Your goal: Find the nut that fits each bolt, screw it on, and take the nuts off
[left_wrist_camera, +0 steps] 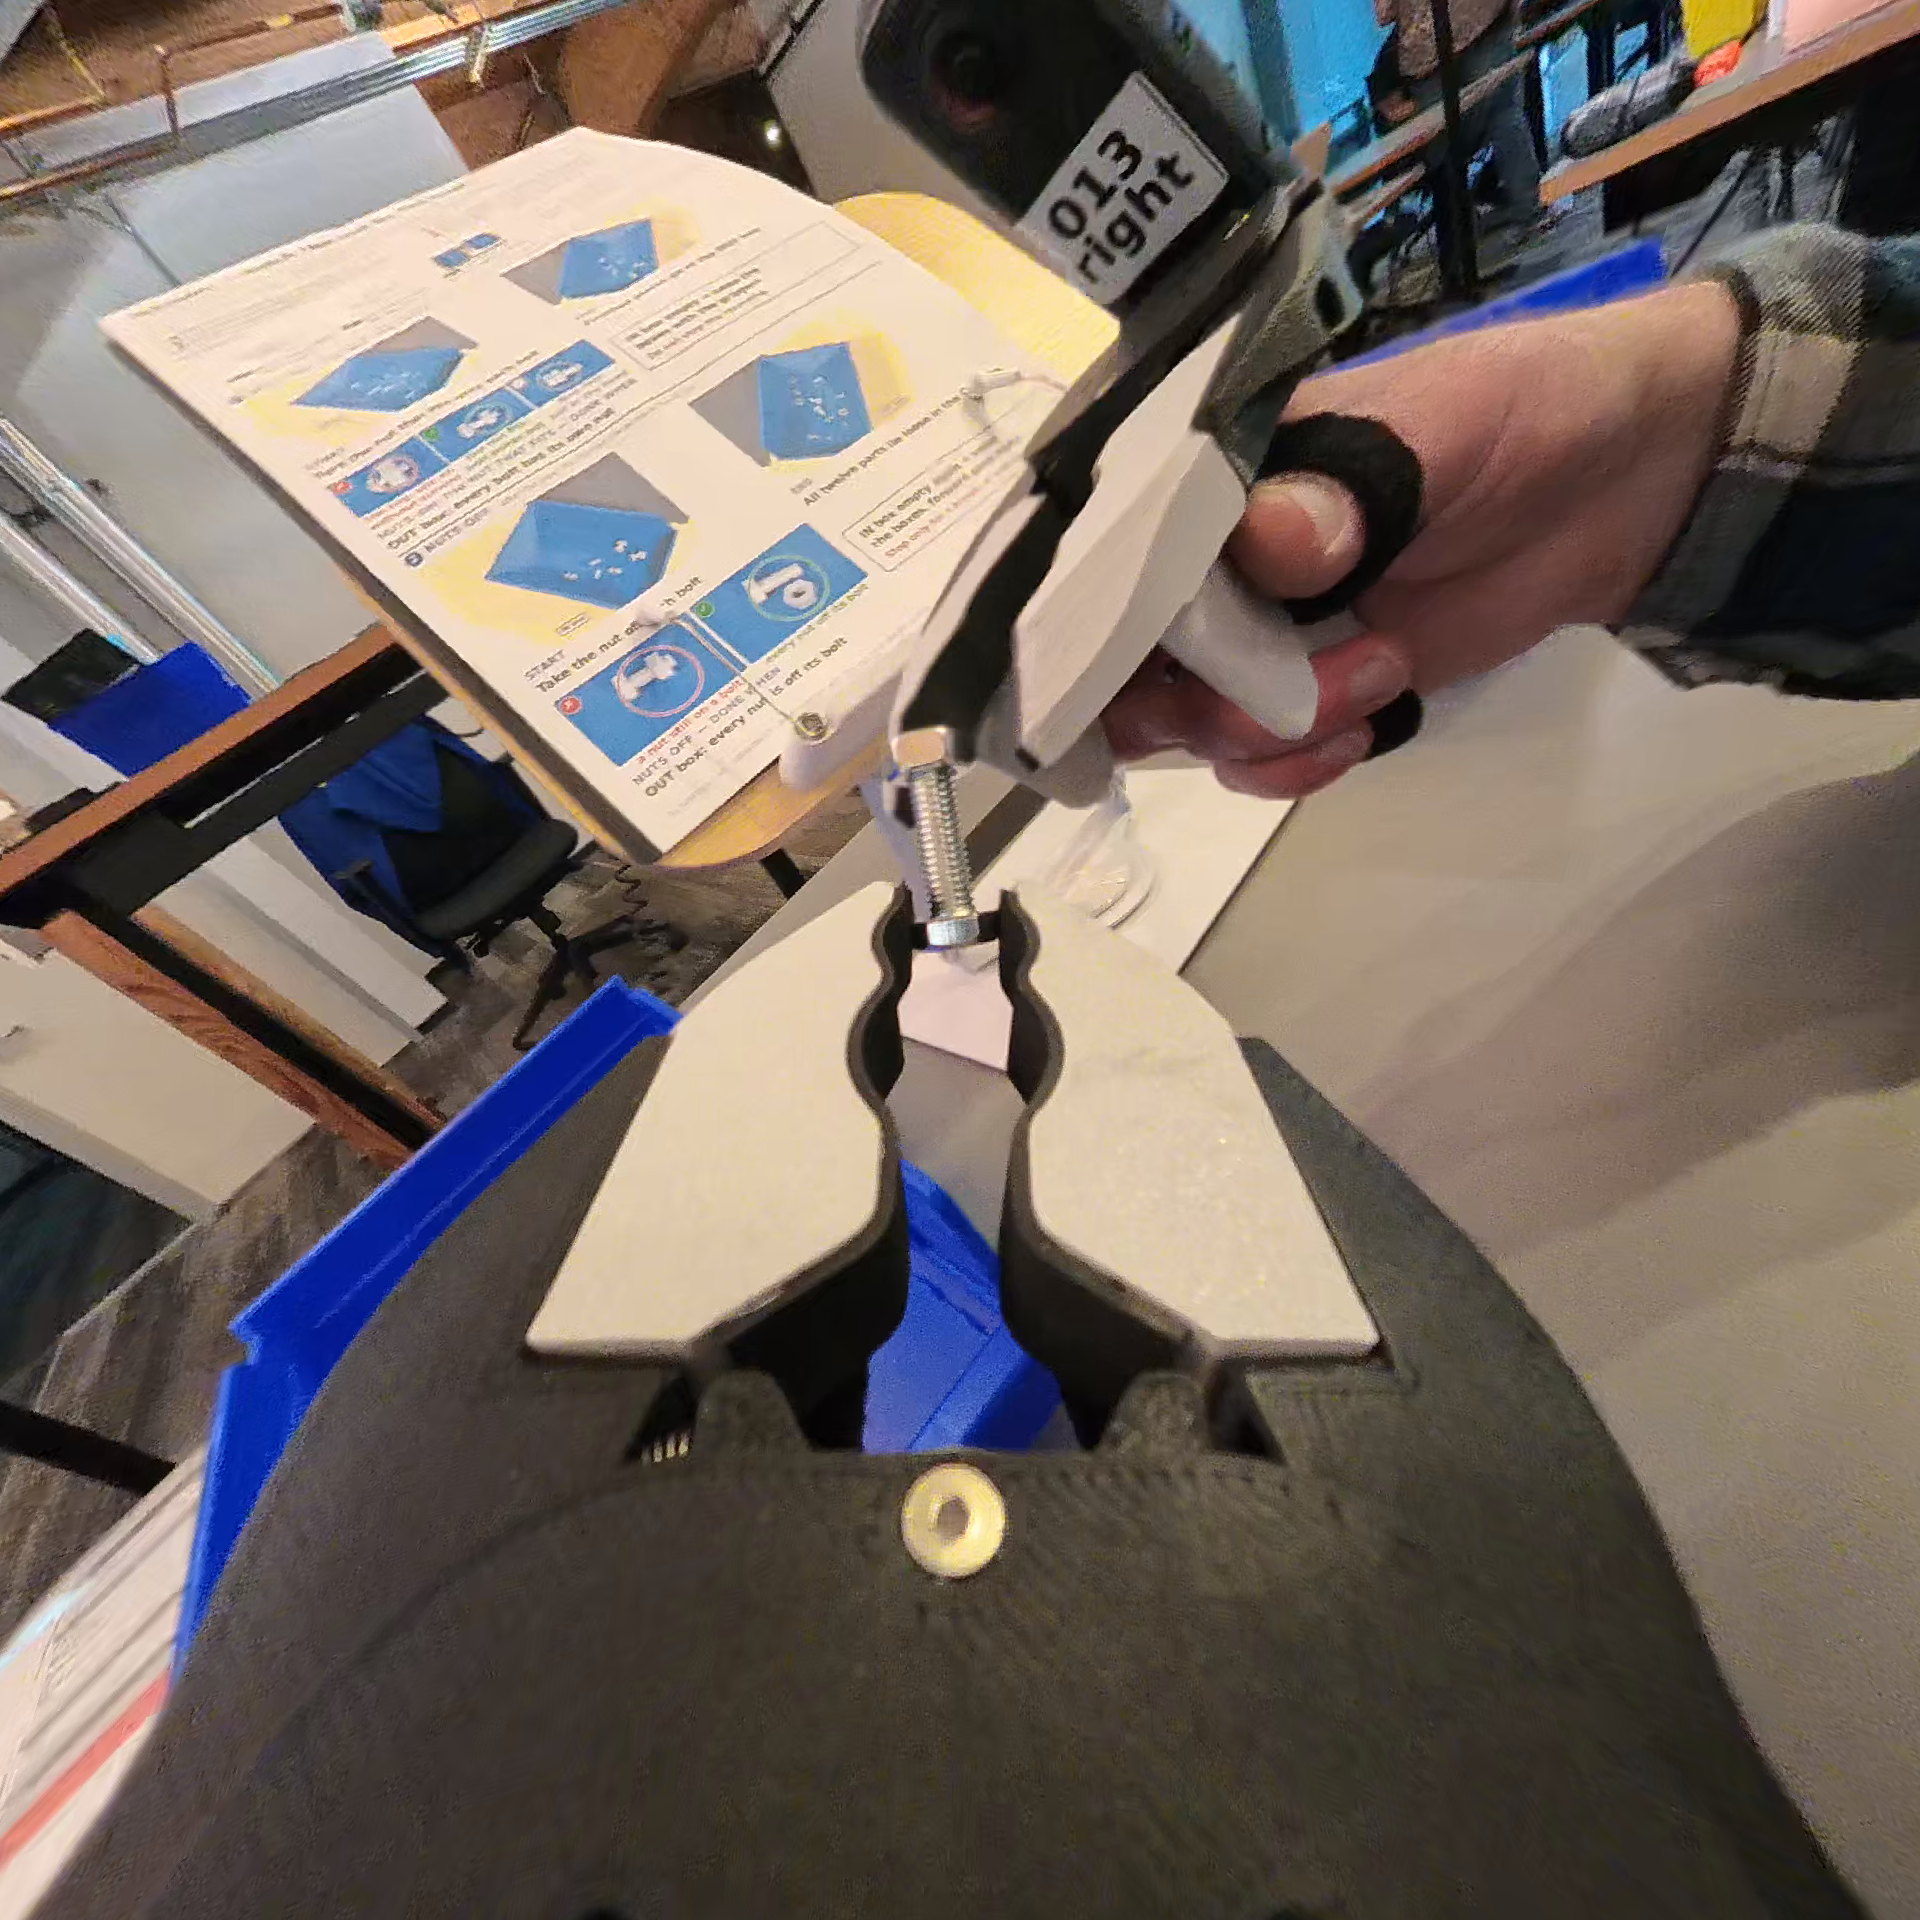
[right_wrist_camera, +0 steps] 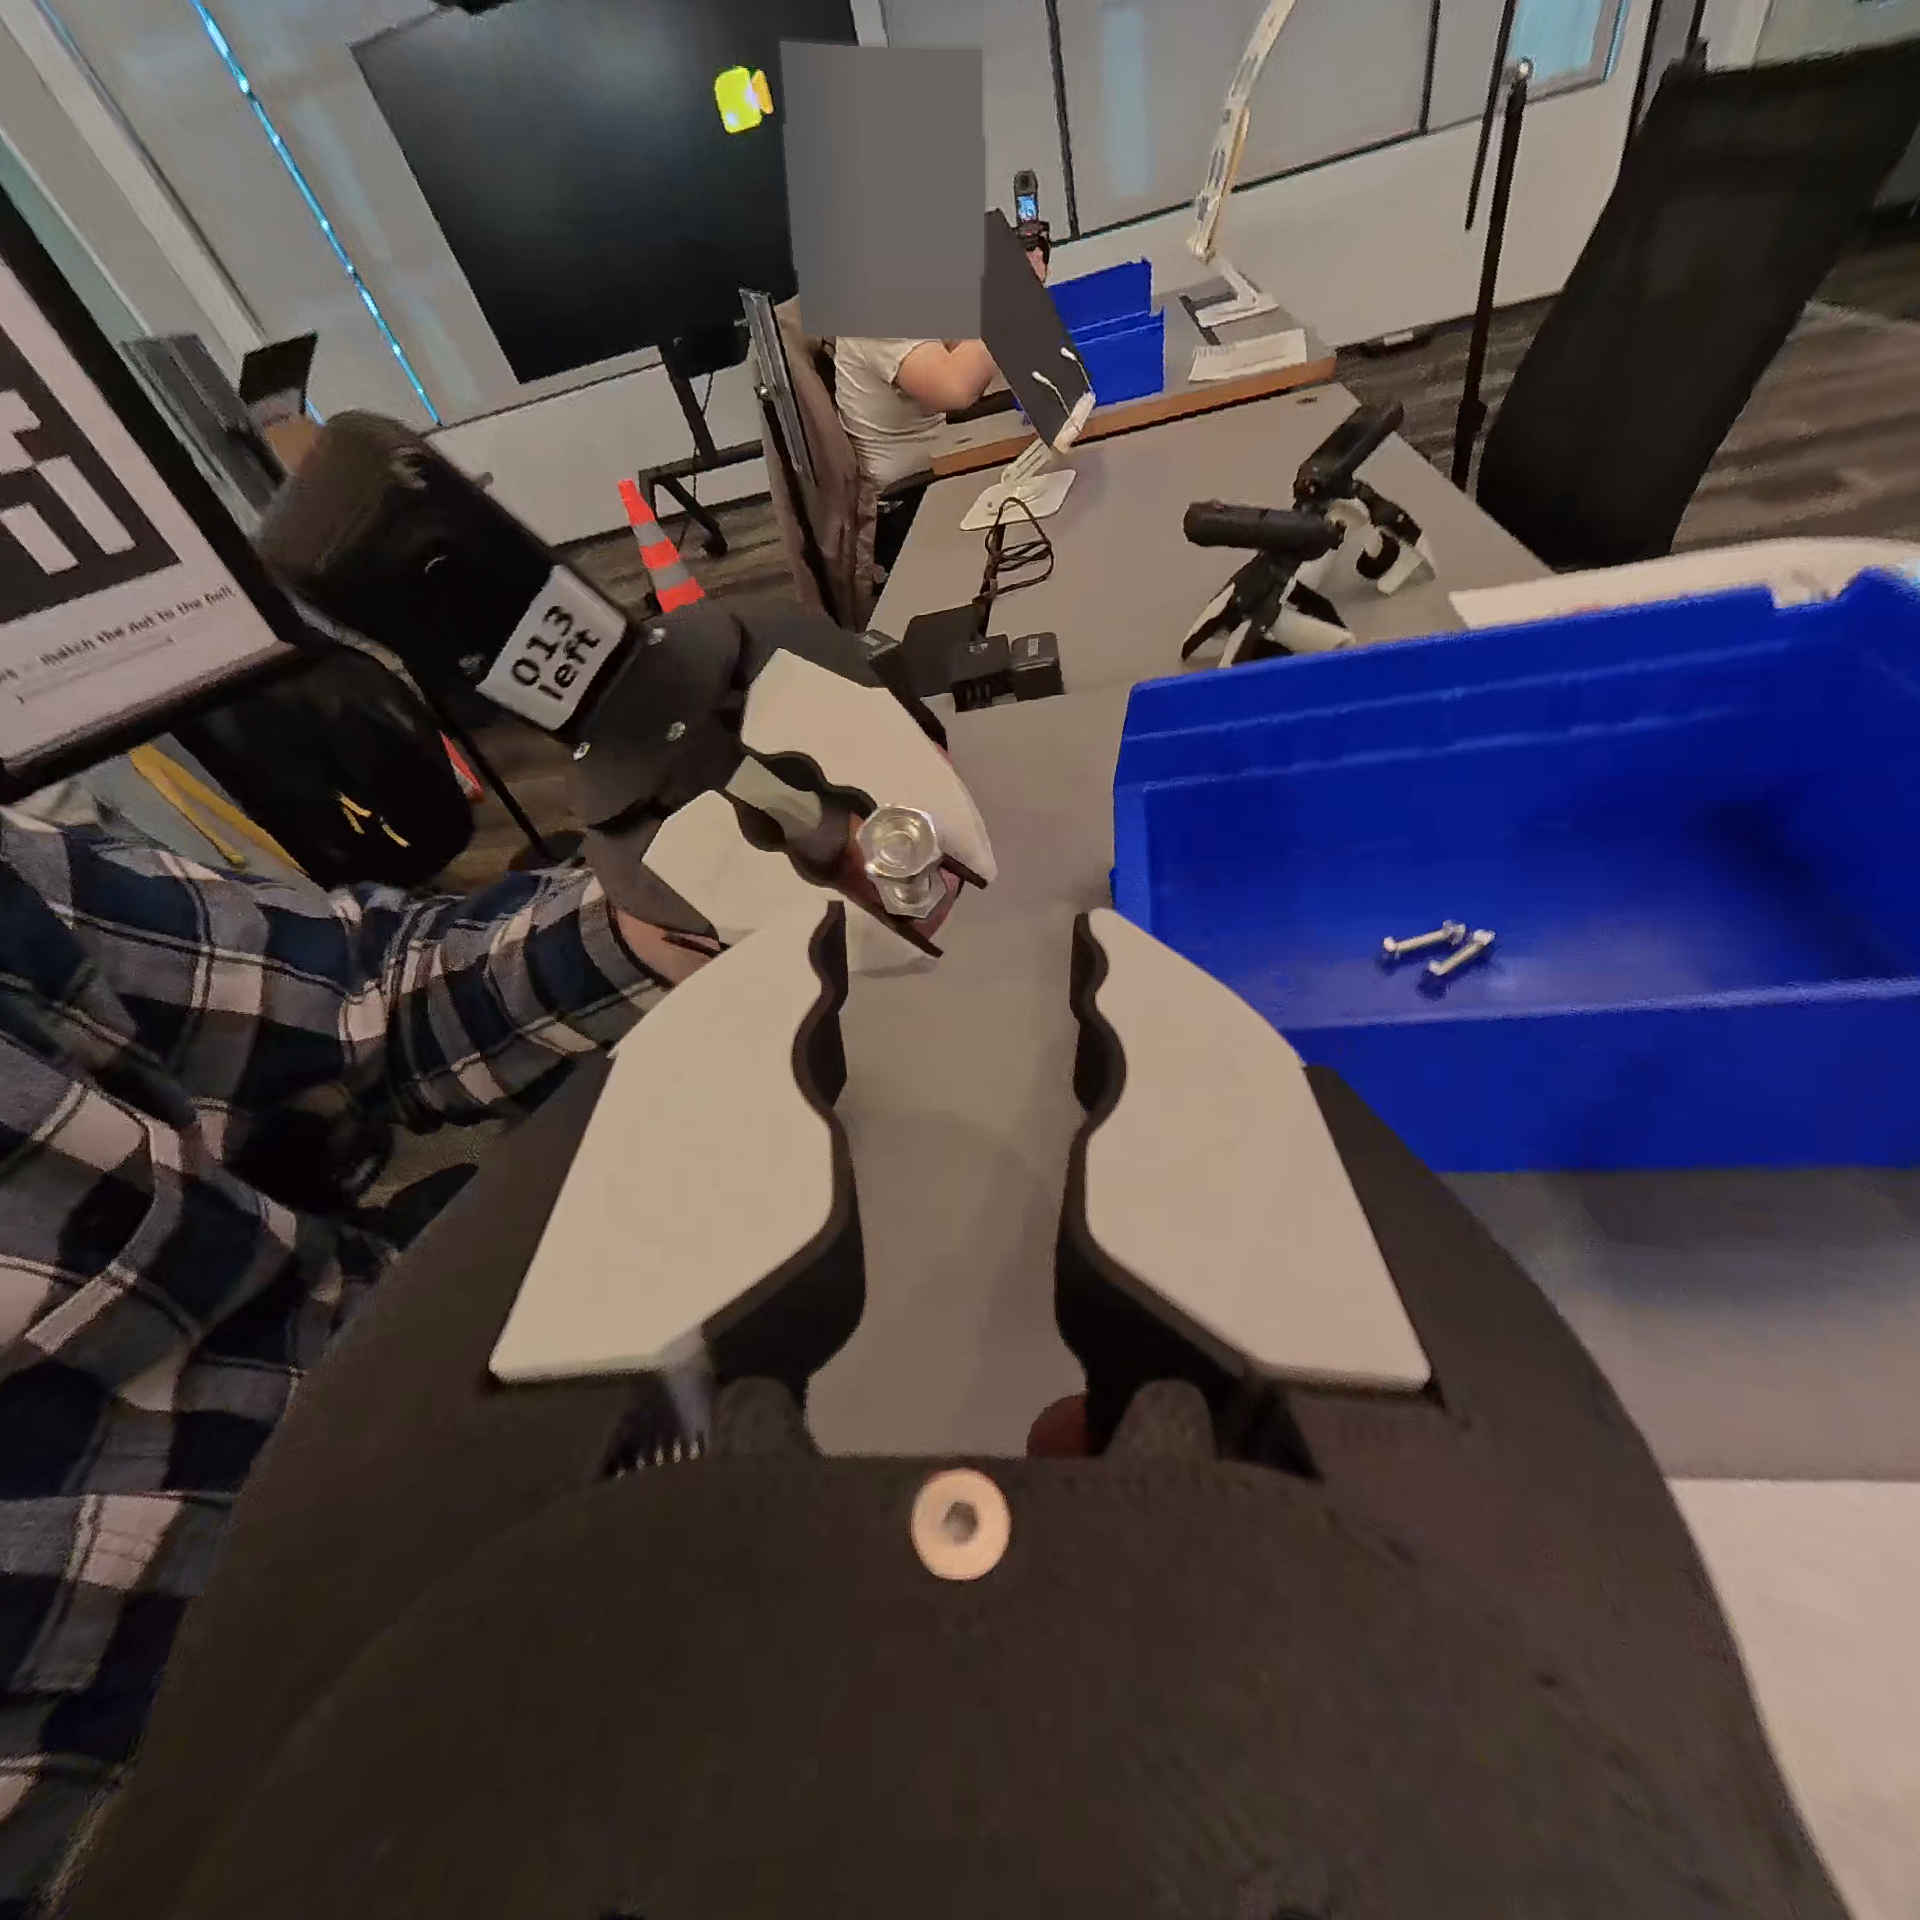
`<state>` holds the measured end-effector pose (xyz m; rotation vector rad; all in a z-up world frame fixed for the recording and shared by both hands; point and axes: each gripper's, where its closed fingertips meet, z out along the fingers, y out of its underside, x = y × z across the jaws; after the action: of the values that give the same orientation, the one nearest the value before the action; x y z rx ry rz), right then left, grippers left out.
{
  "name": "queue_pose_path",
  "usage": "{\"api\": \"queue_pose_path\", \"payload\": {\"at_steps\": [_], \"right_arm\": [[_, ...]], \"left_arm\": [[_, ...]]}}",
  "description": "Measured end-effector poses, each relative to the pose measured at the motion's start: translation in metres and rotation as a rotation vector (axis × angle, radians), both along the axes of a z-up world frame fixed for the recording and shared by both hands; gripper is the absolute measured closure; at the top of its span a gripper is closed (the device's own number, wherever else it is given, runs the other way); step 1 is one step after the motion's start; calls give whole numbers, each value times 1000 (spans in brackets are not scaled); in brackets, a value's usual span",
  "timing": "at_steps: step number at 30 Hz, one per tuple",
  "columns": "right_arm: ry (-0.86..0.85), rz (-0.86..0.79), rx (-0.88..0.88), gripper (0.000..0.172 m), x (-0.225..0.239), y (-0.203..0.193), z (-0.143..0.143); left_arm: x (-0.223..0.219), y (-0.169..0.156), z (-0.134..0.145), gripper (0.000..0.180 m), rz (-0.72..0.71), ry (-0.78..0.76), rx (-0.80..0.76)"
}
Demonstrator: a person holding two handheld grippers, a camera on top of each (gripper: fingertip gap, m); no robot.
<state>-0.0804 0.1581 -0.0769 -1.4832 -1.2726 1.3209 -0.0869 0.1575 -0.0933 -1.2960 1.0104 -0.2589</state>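
Left wrist view: the left gripper (left_wrist_camera: pixel 954 928) has its pads pressed on a silver nut (left_wrist_camera: pixel 952 928) that sits at the very tip of a silver bolt (left_wrist_camera: pixel 938 831); the bolt stands up out of the nut, thread bare along nearly its whole length, hex head topmost and close against the tip of the right gripper (left_wrist_camera: pixel 940 753). Whether that gripper touches the head cannot be told from here. Judgement: nut barely engaged, so either just started on or almost wound off; this pair is mid-step. Below the fingers, part of a blue bin (left_wrist_camera: pixel 436 1174) shows, contents hidden by the gripper body. A printed instruction sheet (left_wrist_camera: pixel 540 436) on a tilted board stands behind. Right wrist view: the right gripper (right_wrist_camera: pixel 956 971) stands wide open with nothing between its fingers, only grey table (right_wrist_camera: pixel 956 1143) beneath. The bolt and nut (right_wrist_camera: pixel 902 857) appear end-on, held at the left gripper's fingertips just up and left of the open jaws, apart from them. To the right, a second blue bin (right_wrist_camera: pixel 1351 1081) holds two small silver bolts (right_wrist_camera: pixel 1439 948) lying side by side on its floor; nuts on them cannot be made out. Judgement: at least one pair in hand, two pieces binned, remainder unseen.
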Motion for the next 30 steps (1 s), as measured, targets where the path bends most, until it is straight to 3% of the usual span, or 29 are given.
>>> {"api": "queue_pose_path", "payload": {"at_steps": [8, 14, 23, 26, 30], "right_arm": [[-40, -36, -101, 137, 7, 3, -18], [-101, -21, -150, 153, 5, 0, -31], [-70, -34, -123, 156, 4, 4, -32], [12, -23, -149, 156, 7, 5, -22], [130, 6, -254, 156, 15, 6, -16]], "left_arm": [[13, 13, -29, 165, 143, 248, 108], [15, 13, -32, 165, 170, 307, 153], [15, 14, -33, 164, 151, 289, 131], [12, 14, -24, 147, 164, 237, 156], [19, 5, -20, 144, 106, 214, 186]]}}
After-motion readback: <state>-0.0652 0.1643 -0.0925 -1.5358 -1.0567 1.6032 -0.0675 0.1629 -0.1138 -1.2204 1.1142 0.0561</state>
